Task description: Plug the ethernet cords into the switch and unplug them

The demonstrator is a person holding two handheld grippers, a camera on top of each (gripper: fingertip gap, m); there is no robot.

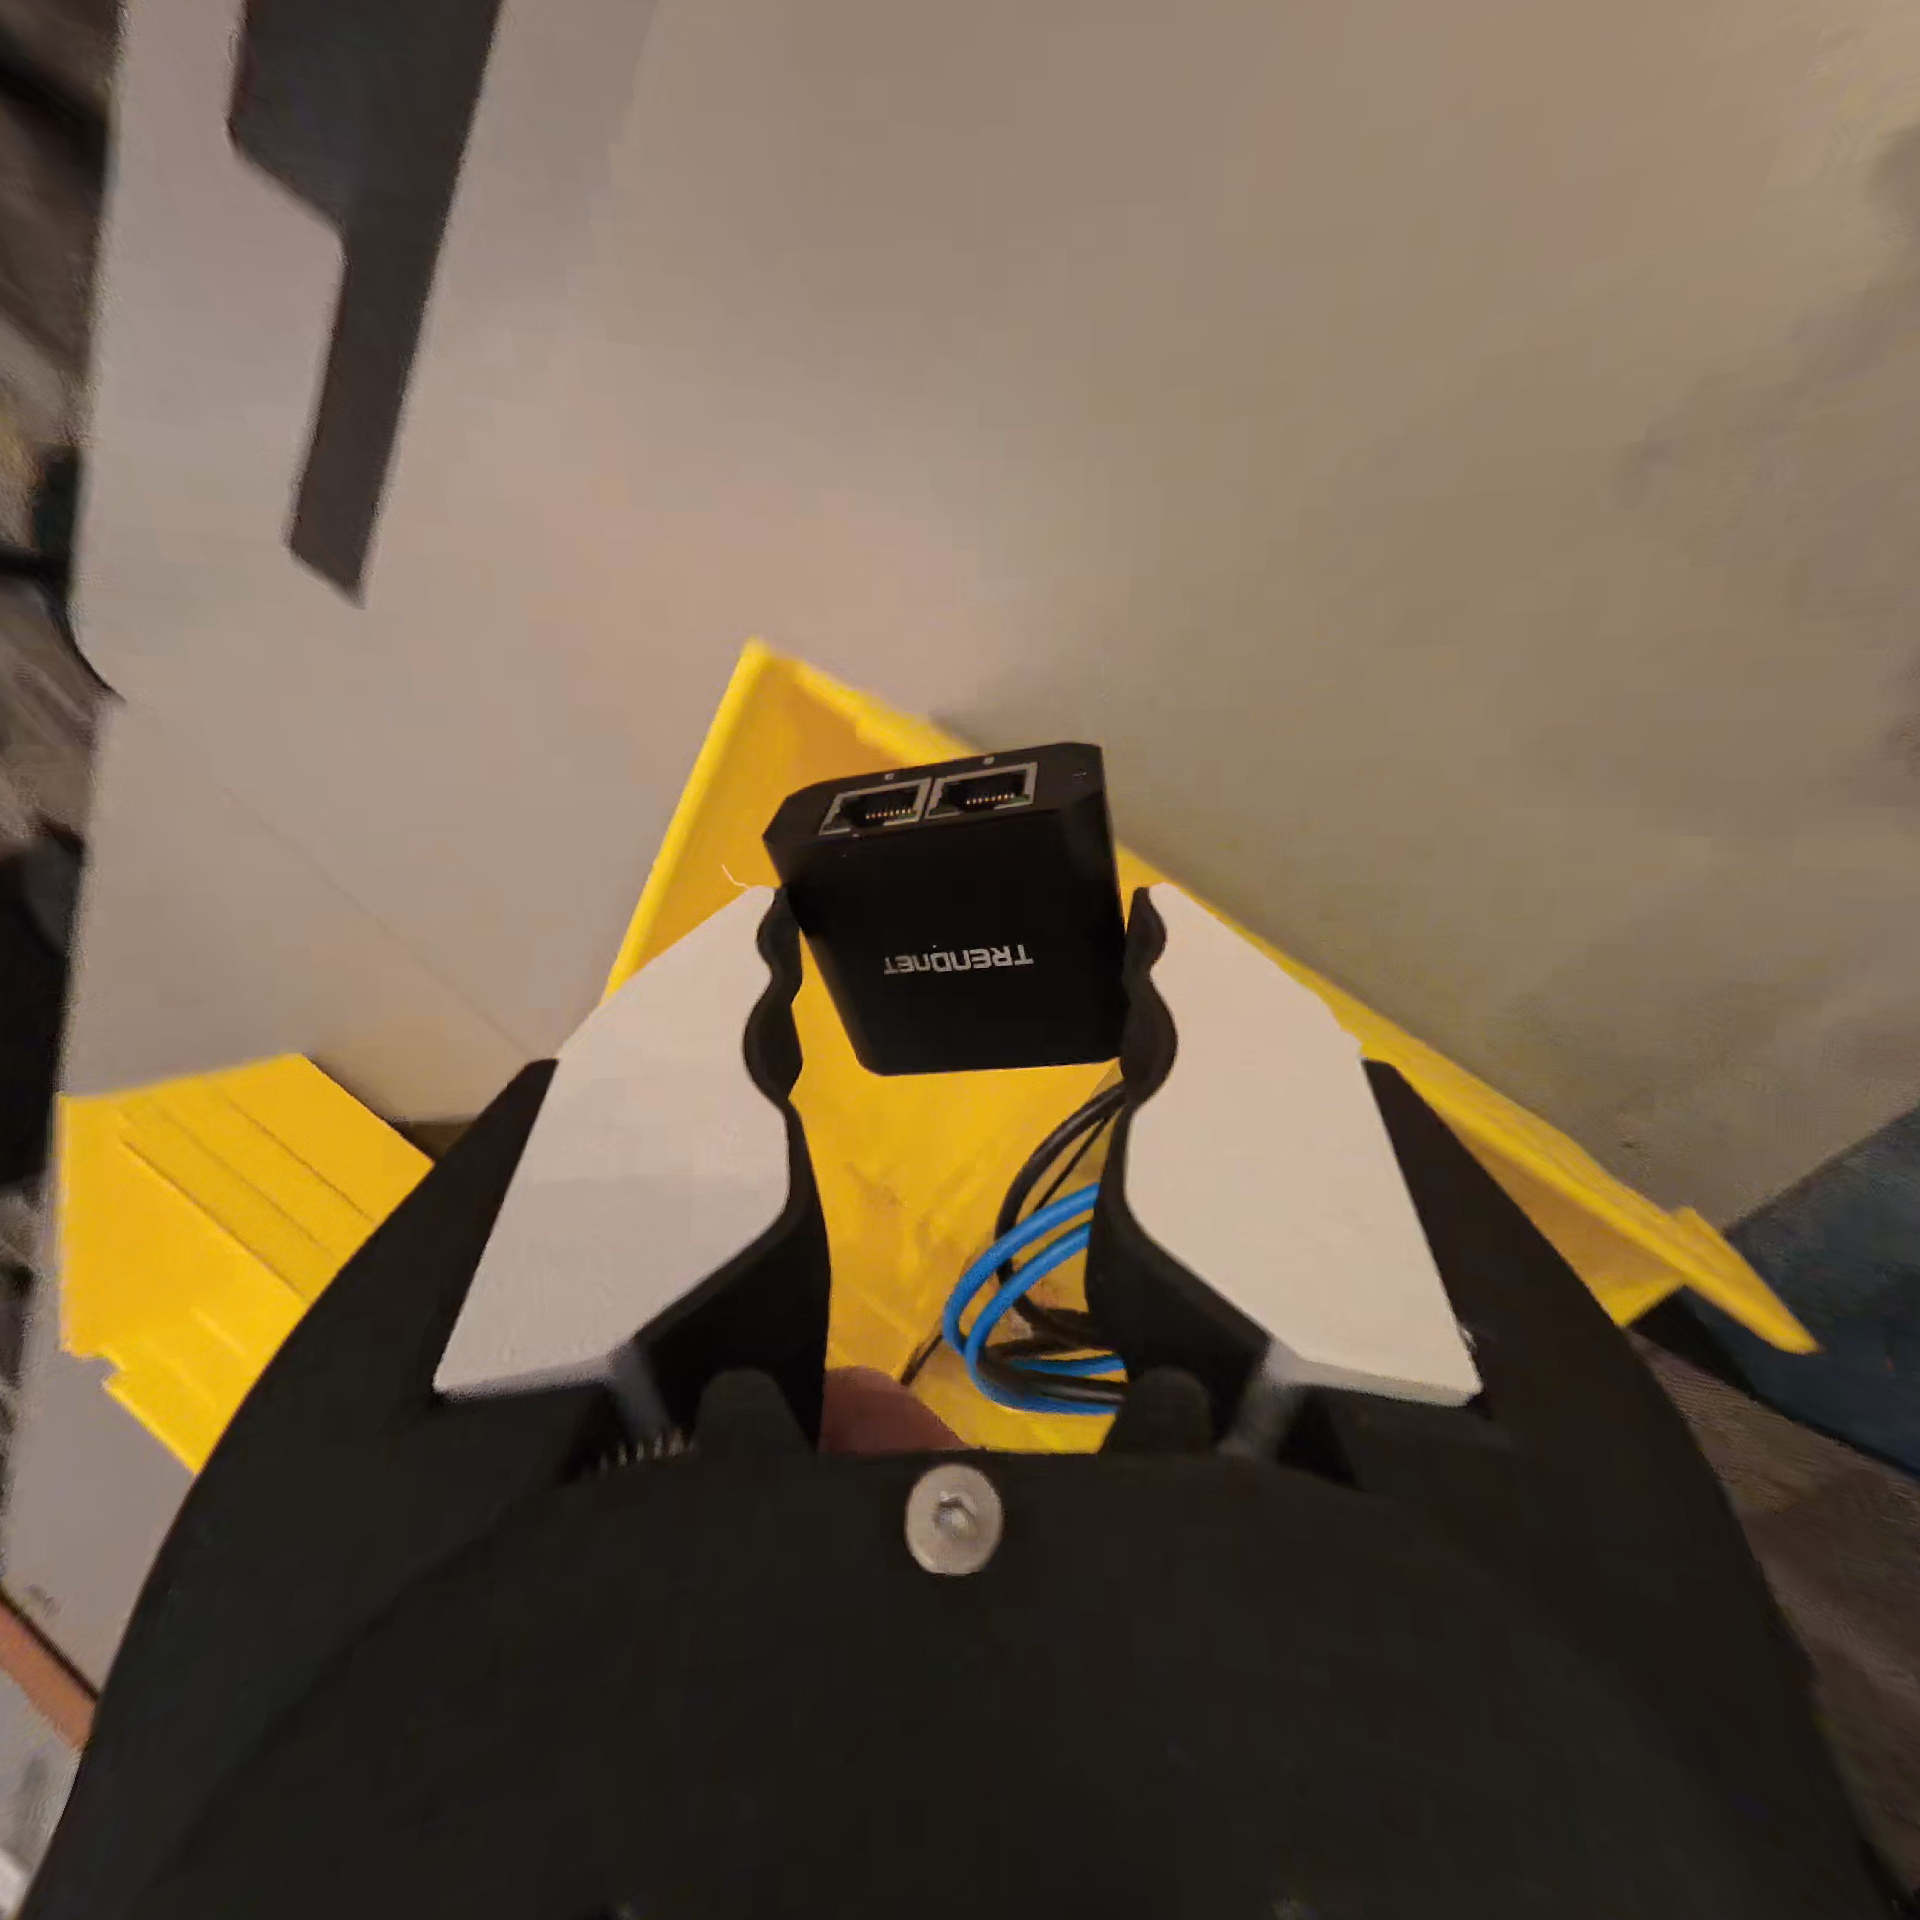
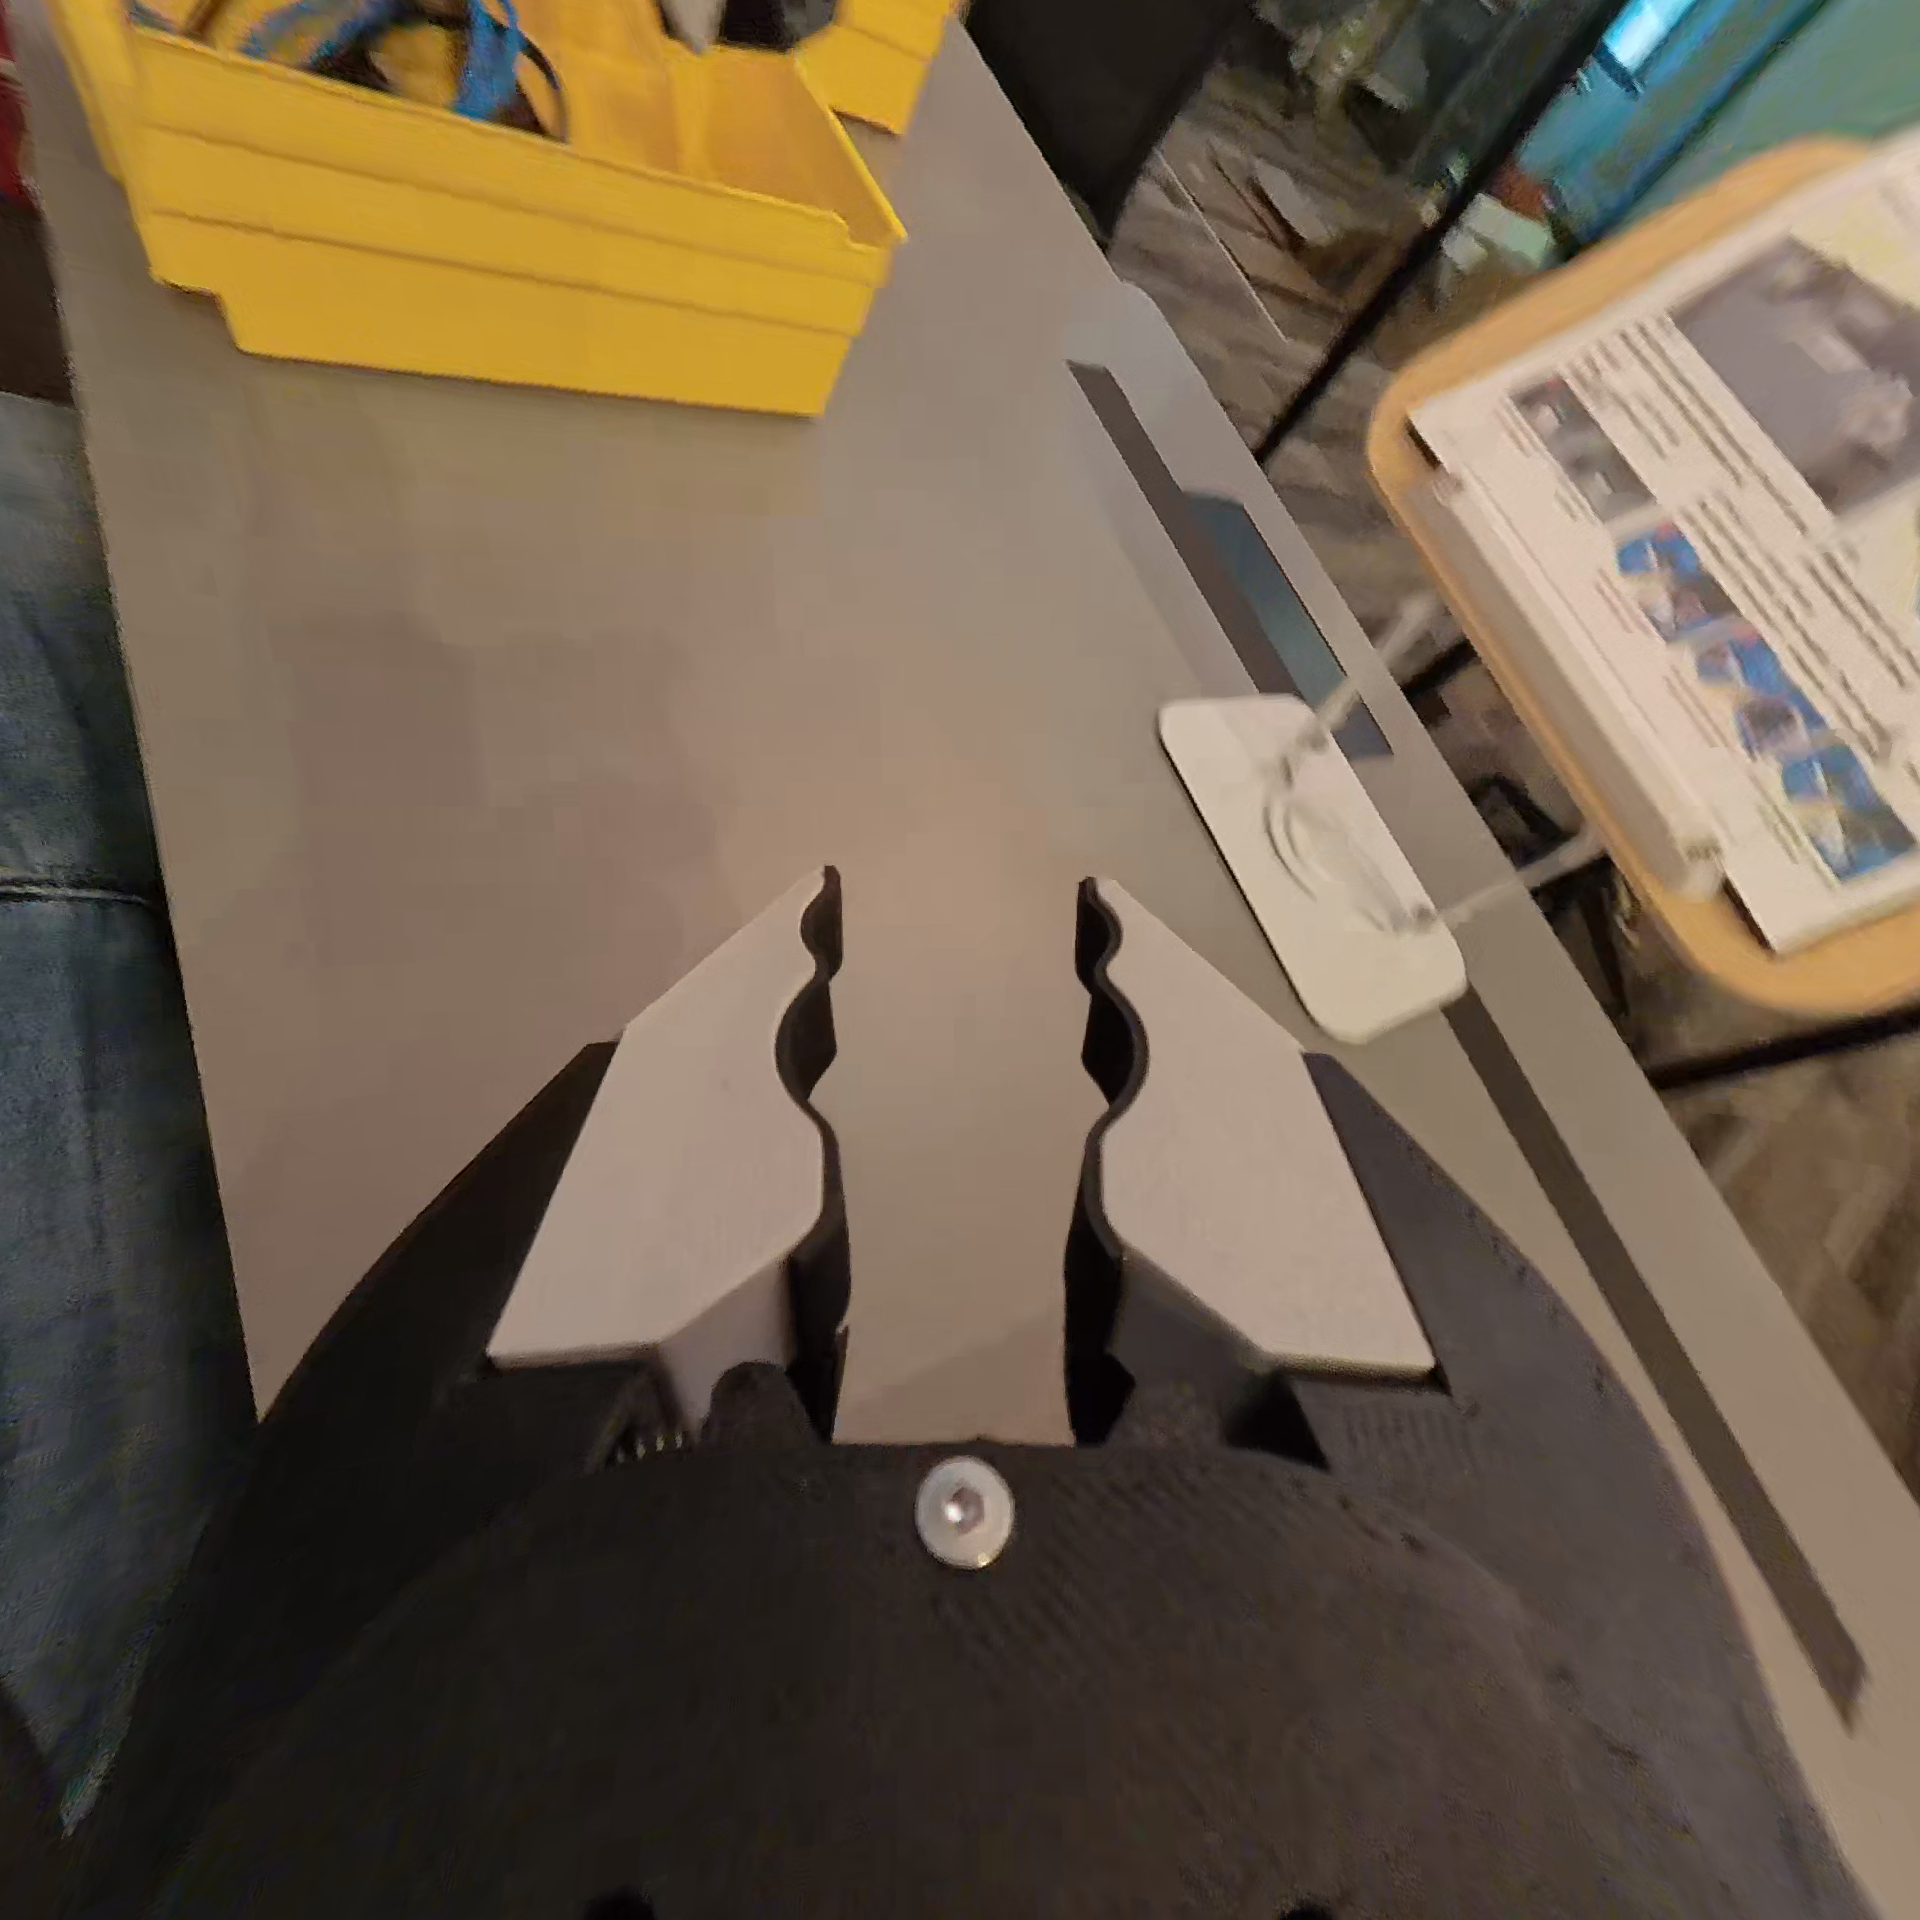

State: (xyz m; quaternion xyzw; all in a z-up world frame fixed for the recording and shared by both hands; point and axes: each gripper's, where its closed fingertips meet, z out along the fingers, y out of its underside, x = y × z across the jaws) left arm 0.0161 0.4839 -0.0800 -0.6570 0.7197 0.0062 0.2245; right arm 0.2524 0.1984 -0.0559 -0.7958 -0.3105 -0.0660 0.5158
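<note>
My left gripper [image 1: 951,914] is shut on a small black switch [image 1: 961,935] and holds it above a yellow bin [image 1: 717,790]. The switch's two empty ports face away from me. Blue and black ethernet cords [image 1: 1023,1299] lie coiled in the bin below the switch. My right gripper [image 2: 956,883] is open and empty, over bare grey table [image 2: 623,644]. In the right wrist view the yellow bin [image 2: 520,281] stands at the far left of the table, with blue cord [image 2: 488,62] showing inside it.
A white flat stand [image 2: 1314,862] with a clear holder sits at the table's right edge. Beyond that edge is a wooden table [image 2: 1455,436] with printed sheets [image 2: 1704,561]. A person's denim-clad leg [image 2: 73,831] is at the left. A dark slot [image 1: 353,312] crosses the table far left.
</note>
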